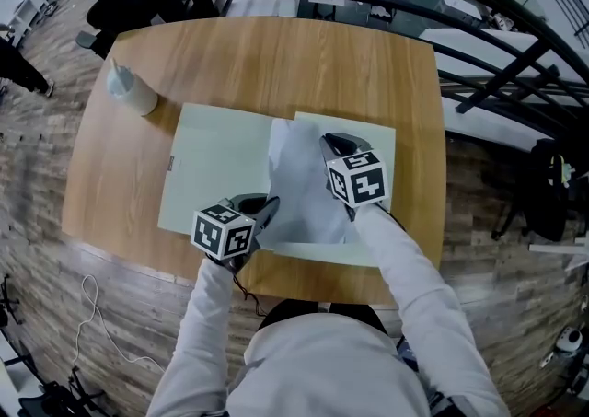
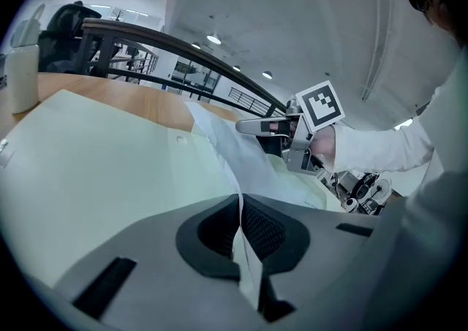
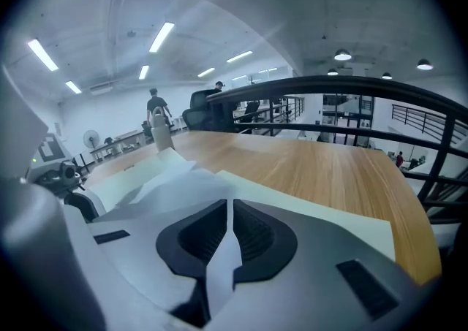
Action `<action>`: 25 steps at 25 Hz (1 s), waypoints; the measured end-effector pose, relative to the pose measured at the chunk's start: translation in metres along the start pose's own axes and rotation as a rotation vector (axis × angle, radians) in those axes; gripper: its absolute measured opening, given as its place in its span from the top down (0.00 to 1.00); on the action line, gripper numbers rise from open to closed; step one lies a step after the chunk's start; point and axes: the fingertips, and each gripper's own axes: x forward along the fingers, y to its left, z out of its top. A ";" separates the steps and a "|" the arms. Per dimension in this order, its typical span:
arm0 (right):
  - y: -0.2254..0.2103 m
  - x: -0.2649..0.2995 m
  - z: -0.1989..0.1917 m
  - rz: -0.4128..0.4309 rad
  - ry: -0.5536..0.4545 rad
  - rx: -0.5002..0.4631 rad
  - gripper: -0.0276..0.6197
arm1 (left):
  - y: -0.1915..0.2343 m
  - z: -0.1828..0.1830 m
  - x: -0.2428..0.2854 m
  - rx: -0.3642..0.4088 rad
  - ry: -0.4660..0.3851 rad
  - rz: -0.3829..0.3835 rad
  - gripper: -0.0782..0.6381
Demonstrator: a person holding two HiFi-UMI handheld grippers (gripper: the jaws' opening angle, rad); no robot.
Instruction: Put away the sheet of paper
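Paper (image 1: 304,187) between jaws: left gripper (image 2: 240,204), seemingly right gripper (image 3: 229,209)

The head camera looks steeply down from the near side on the whole table (image 1: 276,56). The left gripper camera sits very low over the sheet of paper (image 2: 227,154), facing far and right; the right one faces far-left. All three share the bottle (image 1: 132,91) (image 2: 20,66) (image 3: 159,134).

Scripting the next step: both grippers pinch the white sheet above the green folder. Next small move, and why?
Probably lower both together until the sheet of paper lies flat on the green folder. The left gripper and right gripper are each shut on an edge, and the sheet arches up off the folder.
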 end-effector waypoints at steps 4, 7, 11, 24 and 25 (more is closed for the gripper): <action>-0.001 0.009 -0.006 -0.021 0.056 -0.008 0.89 | 0.001 -0.002 0.002 -0.018 0.011 0.002 0.87; -0.002 0.014 -0.011 -0.030 0.083 0.003 0.89 | 0.000 -0.002 0.004 -0.026 0.016 0.000 0.87; -0.002 0.020 -0.019 -0.044 0.124 0.006 0.89 | 0.002 -0.004 0.005 -0.030 0.026 0.004 0.87; 0.001 0.041 -0.032 -0.068 0.207 0.005 0.89 | 0.012 -0.008 0.009 -0.127 0.060 0.030 0.87; 0.001 0.042 -0.033 -0.071 0.212 0.001 0.89 | 0.013 -0.009 0.009 -0.135 0.068 0.032 0.87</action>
